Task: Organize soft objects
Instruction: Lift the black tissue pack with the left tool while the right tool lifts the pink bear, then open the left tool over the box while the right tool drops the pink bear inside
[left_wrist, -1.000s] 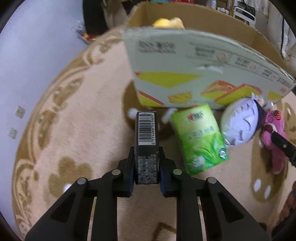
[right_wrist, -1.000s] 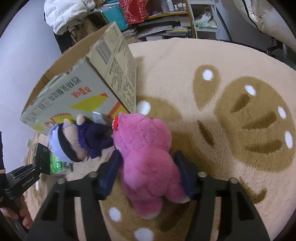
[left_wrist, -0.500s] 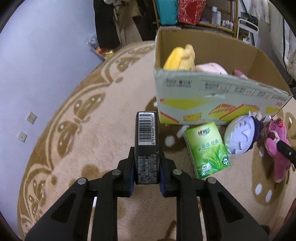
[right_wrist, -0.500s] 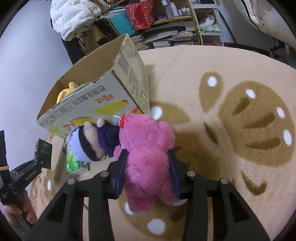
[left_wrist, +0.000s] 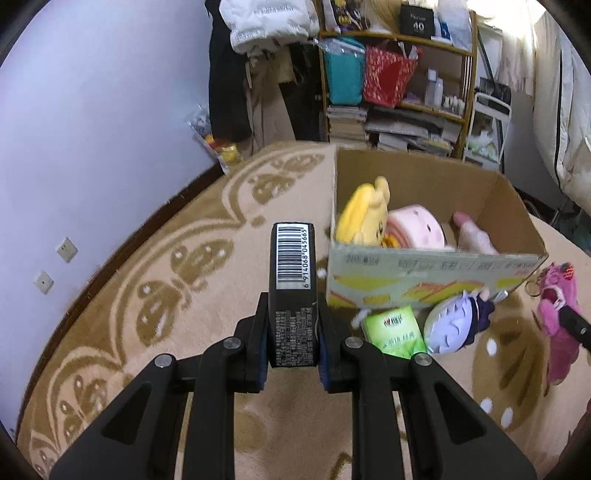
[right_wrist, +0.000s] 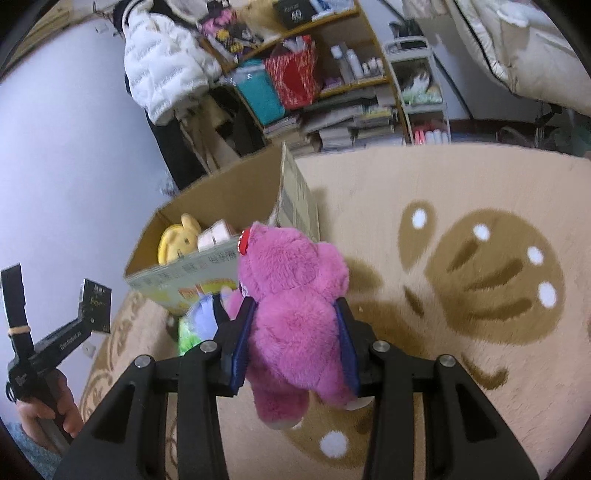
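Pink plush bear (right_wrist: 295, 306) between right tongs' (right_wrist: 295, 336) pads

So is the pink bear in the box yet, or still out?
Out. The pink bear is clamped in the right claw, in front of the cardboard box, not inside it.

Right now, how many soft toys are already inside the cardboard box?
3 visible in the cardboard box: a yellow plush at its left end, a pink round plush beside it, a pale pink one further right. Others may be hidden below.
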